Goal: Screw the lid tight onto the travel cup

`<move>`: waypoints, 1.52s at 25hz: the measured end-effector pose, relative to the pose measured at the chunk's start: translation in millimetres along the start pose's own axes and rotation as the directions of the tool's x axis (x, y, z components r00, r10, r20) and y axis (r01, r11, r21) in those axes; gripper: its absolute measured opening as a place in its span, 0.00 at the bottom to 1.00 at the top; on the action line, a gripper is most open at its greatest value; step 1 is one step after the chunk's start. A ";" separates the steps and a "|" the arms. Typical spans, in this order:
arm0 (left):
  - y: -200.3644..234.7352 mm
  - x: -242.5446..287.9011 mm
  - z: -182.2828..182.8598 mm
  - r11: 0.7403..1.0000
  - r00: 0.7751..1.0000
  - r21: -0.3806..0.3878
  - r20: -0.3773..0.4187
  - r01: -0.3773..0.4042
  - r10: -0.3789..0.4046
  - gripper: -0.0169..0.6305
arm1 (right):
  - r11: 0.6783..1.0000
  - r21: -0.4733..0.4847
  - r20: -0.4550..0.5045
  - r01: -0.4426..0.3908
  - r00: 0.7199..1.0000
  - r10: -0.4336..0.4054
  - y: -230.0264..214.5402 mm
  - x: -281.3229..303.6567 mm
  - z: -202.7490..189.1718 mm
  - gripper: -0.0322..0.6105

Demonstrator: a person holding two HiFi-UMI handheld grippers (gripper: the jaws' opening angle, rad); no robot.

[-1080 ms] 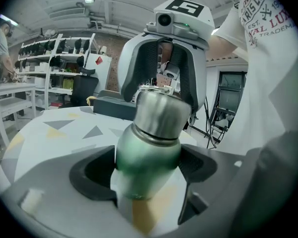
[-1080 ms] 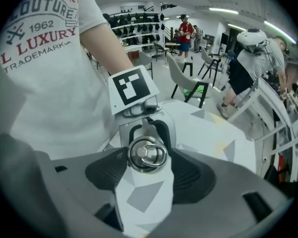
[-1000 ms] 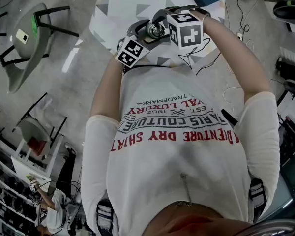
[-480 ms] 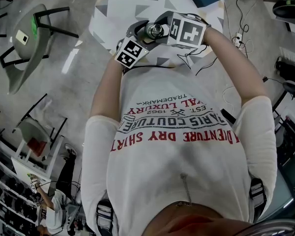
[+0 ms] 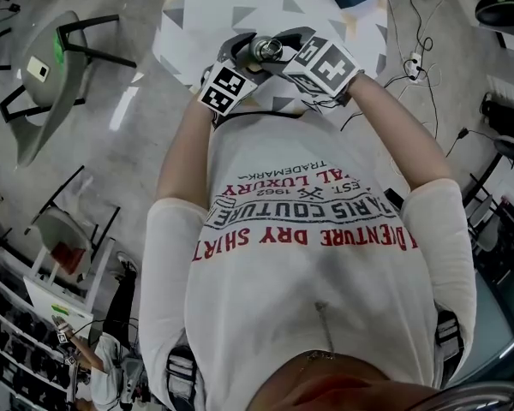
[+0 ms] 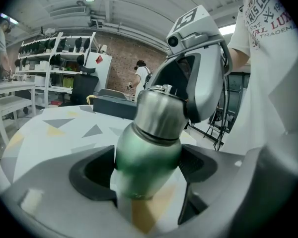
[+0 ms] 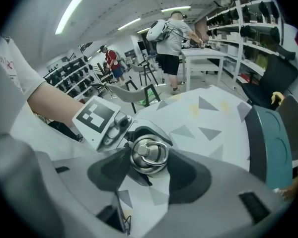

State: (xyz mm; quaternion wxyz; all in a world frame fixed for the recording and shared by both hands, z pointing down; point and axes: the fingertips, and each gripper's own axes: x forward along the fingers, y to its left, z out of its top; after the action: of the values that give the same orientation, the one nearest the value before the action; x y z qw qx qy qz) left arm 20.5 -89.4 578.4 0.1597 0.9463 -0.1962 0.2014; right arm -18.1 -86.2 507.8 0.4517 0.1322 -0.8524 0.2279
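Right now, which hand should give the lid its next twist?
Right. The right tongs have just been closing and now pinch the lid; the left tongs clamp the green cup, steadying it.

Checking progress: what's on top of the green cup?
A steel lid with a ring sits on the green cup. It covers the mouth, so threads and contents cannot be seen.

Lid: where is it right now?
The lid is top centre in the head view, on the travel cup that the left gripper holds, between the jaws of the right gripper, which have just been closing.
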 end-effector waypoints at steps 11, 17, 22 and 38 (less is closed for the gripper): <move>-0.4 1.0 -1.2 1.000 1.000 -0.001 -0.004 -0.002 0.002 0.63 | 0.904 -0.422 -0.202 -0.072 0.979 -0.017 2.1 -11.3 -12.9 0.48; 0.2 1.0 -2.7 1.000 1.000 -0.004 -0.007 -0.004 0.004 0.63 | 0.718 -0.666 -0.352 -0.202 0.934 -0.064 6.1 -10.7 -7.2 0.48; -0.8 1.6 -3.5 1.000 1.000 0.003 -0.017 0.000 0.000 0.63 | 0.600 -0.750 -0.390 -0.278 0.919 -0.061 16.9 -2.3 -2.6 0.48; -0.5 3.7 -10.9 1.000 0.999 -0.012 -0.039 0.002 -0.002 0.63 | 0.890 -0.447 -0.263 -0.085 0.964 -0.040 8.1 4.9 -0.6 0.42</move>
State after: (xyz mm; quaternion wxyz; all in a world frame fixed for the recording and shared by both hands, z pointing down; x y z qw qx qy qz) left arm 20.4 -85.9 589.5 0.1696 0.9413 -0.1934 0.2185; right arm -23.9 -79.0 510.0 0.5774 -0.0189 -0.8151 0.0430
